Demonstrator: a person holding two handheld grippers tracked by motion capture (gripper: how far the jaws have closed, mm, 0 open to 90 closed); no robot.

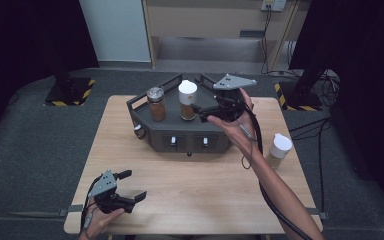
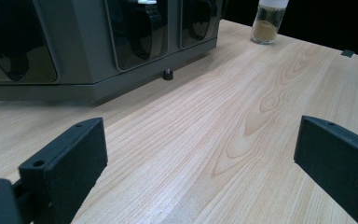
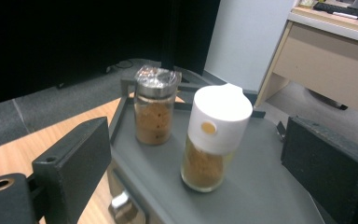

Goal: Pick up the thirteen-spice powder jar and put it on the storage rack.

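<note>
A dark grey rack (image 1: pixel 180 135) stands at the middle back of the wooden table (image 1: pixel 205 190). On its top stand a metal-lidded spice jar (image 1: pixel 156 104) and a white-capped spice jar (image 1: pixel 187 100), both upright. My right gripper (image 1: pixel 200 114) hovers over the rack's right side, just right of the white-capped jar, open and holding nothing. In the right gripper view the white-capped jar (image 3: pixel 216 135) shows ahead between the wide-apart jaws of that gripper (image 3: pixel 198 140), untouched, with the metal-lidded jar (image 3: pixel 154 109) beyond it. My left gripper (image 1: pixel 136 185) rests open near the front left edge.
A third jar with a white cap (image 1: pixel 280 150) stands on the table right of the rack, by the right forearm. The left gripper view looks over bare wood (image 2: pixel 242 93) toward the rack's front (image 2: pixel 84 46) and that jar (image 2: pixel 268 23). Dark floor surrounds the table.
</note>
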